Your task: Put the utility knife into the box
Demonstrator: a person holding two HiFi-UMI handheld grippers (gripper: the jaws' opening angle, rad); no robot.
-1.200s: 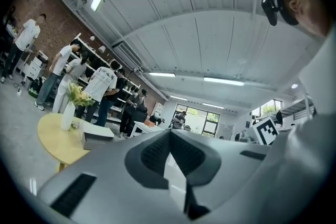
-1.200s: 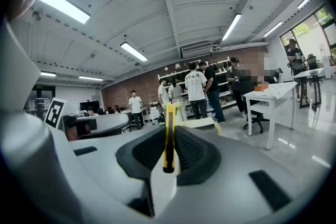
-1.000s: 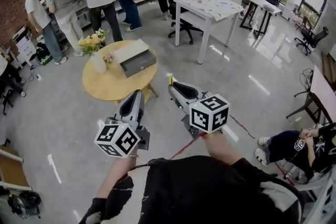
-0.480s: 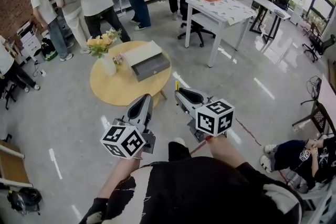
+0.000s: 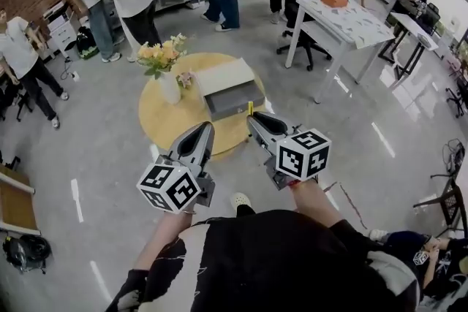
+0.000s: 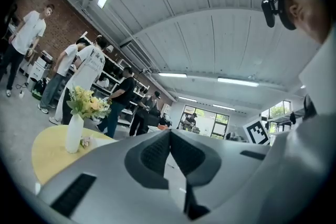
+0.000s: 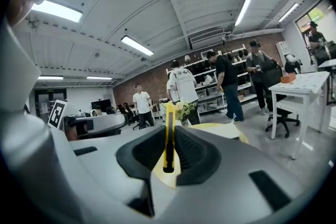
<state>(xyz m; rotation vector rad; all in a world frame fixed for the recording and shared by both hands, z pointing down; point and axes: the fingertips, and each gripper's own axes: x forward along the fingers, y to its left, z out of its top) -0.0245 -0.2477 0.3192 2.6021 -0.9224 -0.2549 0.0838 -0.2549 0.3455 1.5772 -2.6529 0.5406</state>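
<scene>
Right gripper view showed the yellow utility knife (image 7: 167,147) upright, pinched between my right gripper's (image 7: 168,131) closed jaws, its end poking out past them. In the head view the knife hung in the air just short of the grey box (image 5: 235,100), which lay at eleven o'clock from its tip on the round table (image 5: 157,124). A vase of flowers (image 5: 168,84) stood at the box's nine o'clock. My left gripper (image 6: 169,136), at nine o'clock of the right, had its jaws pressed together on nothing. I could not tell whether the box was open. I judged I should hold the pinch firm, bring the knife over the box, and release only once it was low inside.
</scene>
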